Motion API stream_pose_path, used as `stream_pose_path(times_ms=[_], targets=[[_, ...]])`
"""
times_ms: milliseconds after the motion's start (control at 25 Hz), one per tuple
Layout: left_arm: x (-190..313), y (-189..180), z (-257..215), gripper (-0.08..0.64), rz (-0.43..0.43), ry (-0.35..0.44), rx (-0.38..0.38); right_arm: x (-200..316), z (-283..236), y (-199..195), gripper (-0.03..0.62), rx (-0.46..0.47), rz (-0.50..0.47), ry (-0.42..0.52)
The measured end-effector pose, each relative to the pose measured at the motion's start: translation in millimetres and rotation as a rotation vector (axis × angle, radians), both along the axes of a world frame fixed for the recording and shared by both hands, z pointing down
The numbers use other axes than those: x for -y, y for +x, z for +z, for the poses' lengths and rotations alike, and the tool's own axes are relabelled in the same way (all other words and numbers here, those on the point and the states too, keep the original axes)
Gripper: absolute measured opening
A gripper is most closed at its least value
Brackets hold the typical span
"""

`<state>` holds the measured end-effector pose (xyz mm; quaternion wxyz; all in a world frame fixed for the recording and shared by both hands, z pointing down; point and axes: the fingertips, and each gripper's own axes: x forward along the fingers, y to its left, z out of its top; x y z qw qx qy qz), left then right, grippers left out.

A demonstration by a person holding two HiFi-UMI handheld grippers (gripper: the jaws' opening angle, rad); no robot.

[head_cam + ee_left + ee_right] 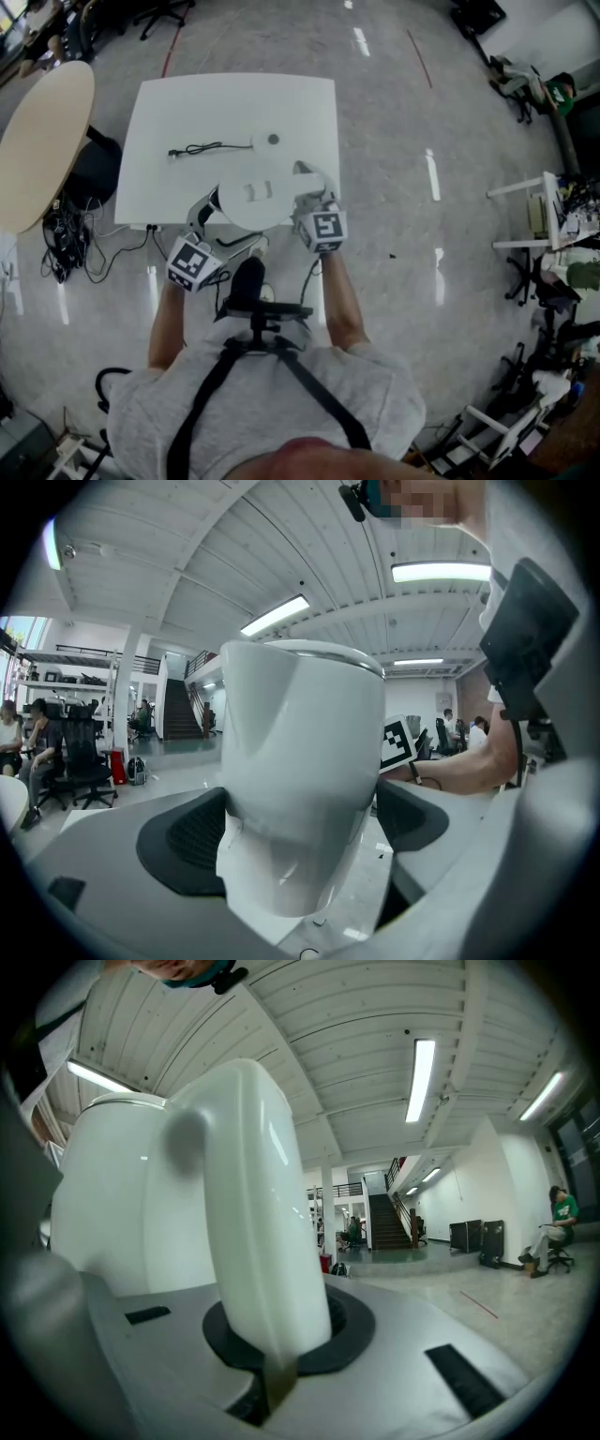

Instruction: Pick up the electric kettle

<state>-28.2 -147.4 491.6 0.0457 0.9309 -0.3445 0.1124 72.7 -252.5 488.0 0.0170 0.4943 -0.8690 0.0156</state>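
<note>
Kettle (255,192), white and round-lidded, hangs between the two grippers above the near edge of the white table (234,98), close in front of the person. The left gripper (214,202) is clamped across the kettle's lower body, its dark pads (187,841) pressing on both sides in the left gripper view. The right gripper (307,192) is closed tight on the handle (253,1222), which rises straight out from between its jaws.

By the look of it the pick-up is largely done. The left gripper view shows floor under the kettle's bottom, so it seems to be clear of the tabletop. What is left is probably only to carry it steady or bring it to rest wherever it is wanted.

Farther back on the table lie a black cord (202,148) and, just beside its end, a small round grey piece (273,140), both well apart from the kettle. A round beige table (42,141) stands to the left. Bare floor to the right of the white table leaves plenty of room to move.
</note>
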Motion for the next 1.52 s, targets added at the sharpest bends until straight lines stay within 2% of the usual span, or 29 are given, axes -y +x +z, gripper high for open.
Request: stream_pose_path(times_ms=[280, 680, 1520], targets=[[-32.2, 5.3, -9.3, 0.508, -0.004, -0.005, 0.012, -32.5, -9.3, 3.5, 0.008, 0.006, -0.012, -0.01], [-53.6, 5.9, -14.4, 0.508, -0.009, -0.018, 0.015, -53.4, -13.9, 3.3, 0.008, 0.017, -0.016, -0.024], [-79.2, -49.9, -29.8, 0.508, -0.06, -0.008, 0.028, -73.3, -27.4, -58.0, 0.008, -0.009, -0.08, -0.019]])
